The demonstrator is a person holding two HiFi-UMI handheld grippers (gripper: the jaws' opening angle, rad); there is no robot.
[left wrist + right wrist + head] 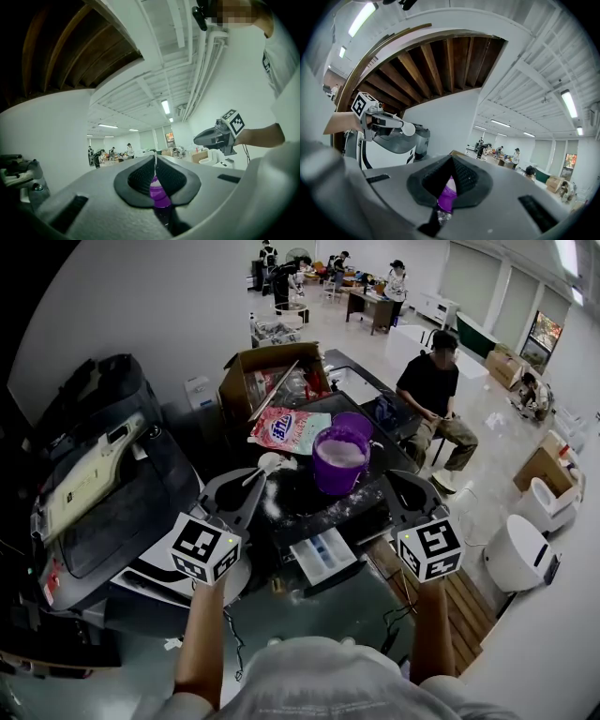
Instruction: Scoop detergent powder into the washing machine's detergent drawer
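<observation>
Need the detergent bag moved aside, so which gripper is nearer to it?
Left. The left gripper, shut on the white scoop, sits just short of the detergent bag. The right gripper is off to the bag's right, beyond the purple tub.

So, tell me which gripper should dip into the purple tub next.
Left, likely. The left gripper is shut on the white scoop beside the purple tub; the right gripper holds nothing.

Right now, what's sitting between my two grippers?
The purple tub of powder, seen in the head view, stands between the left gripper and the right gripper.
</observation>
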